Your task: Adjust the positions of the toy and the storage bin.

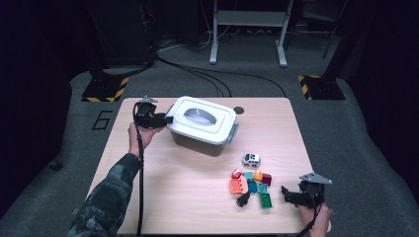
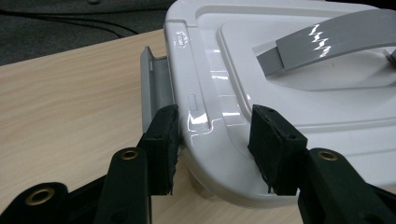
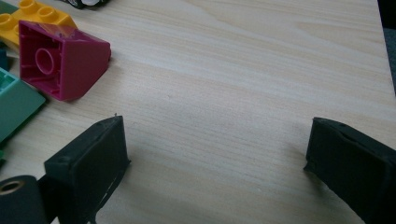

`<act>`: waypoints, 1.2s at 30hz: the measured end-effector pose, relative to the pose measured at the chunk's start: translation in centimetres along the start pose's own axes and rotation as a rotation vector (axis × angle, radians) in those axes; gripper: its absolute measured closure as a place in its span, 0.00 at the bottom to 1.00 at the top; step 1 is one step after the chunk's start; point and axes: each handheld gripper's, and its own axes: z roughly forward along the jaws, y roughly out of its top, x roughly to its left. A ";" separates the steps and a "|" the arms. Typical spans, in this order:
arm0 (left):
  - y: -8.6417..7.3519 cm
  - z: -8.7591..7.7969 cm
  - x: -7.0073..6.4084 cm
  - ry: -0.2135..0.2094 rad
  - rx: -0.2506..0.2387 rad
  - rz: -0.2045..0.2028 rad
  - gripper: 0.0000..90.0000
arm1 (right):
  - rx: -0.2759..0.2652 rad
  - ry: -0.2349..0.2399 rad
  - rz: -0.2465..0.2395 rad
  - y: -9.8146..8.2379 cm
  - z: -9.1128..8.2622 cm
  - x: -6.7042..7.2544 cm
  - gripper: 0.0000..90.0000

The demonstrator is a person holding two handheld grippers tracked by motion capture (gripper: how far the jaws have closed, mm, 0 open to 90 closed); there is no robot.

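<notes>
Left gripper (image 2: 212,140) sat at the left end of the white lidded box (image 1: 202,126), its jaws straddling the lid's edge beside the grey side latch (image 2: 156,86); whether the pads pressed could not be told. The box blocked the back middle of the table (image 1: 163,197). Wood to the left of the box and across the whole front left lay bare. The toy car (image 1: 251,159) and the heap of bricks (image 1: 251,186) crowded the front right. Right gripper (image 3: 217,154) stood with jaws wide over bare wood; nearest obstacle was the magenta brick (image 3: 60,63), apart from its left jaw. Wood between the jaws was unobstructed.

Toy car (image 1: 251,159) beside bricks (image 1: 250,186)
</notes>
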 end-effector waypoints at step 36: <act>5.9 3.6 -8.7 -0.234 0.032 0.493 0.50 | 0.000 0.002 0.002 0.0 0.0 0.0 0.05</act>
